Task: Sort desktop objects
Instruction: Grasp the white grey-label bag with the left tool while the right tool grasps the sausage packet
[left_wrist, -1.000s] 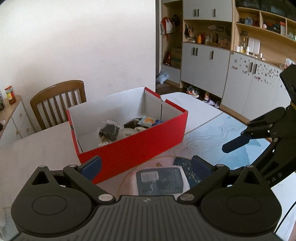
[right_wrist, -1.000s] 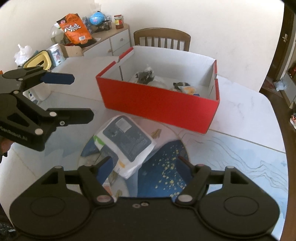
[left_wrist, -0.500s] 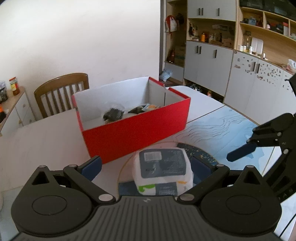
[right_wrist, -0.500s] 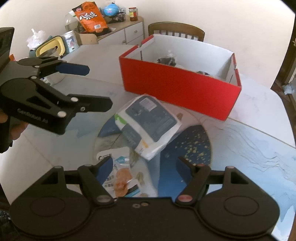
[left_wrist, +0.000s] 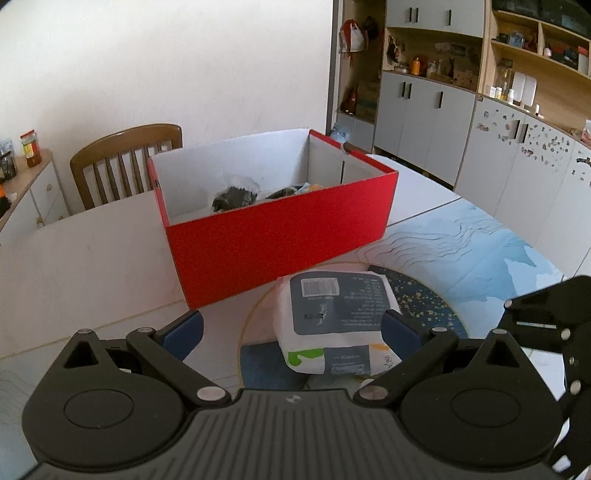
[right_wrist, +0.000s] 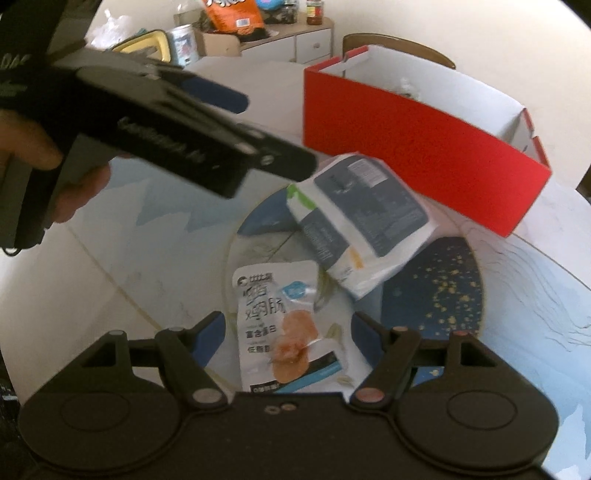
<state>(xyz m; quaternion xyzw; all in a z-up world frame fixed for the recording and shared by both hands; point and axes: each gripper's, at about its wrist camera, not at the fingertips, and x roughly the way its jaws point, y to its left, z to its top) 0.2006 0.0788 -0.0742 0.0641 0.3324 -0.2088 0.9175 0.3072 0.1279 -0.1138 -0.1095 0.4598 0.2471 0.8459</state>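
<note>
Worktop (left_wrist: 92, 266): white, with a blue-patterned mat. Red box (left_wrist: 280, 229): open-topped, at twelve o'clock, a few items inside. Round blue plate (right_wrist: 443, 295): just before the box. Left tool (left_wrist: 291, 328): jaws apart, straddling the white-and-grey pack (left_wrist: 336, 317) lying on the plate, pads not pressing it. Right tool (right_wrist: 288, 332): jaws wide, empty, over the snack pouch (right_wrist: 280, 325) at the plate's six o'clock.

White-and-grey pack (left_wrist: 334, 317) and snack pouch (right_wrist: 280, 325) (flat) before red box (left_wrist: 277, 229).
</note>
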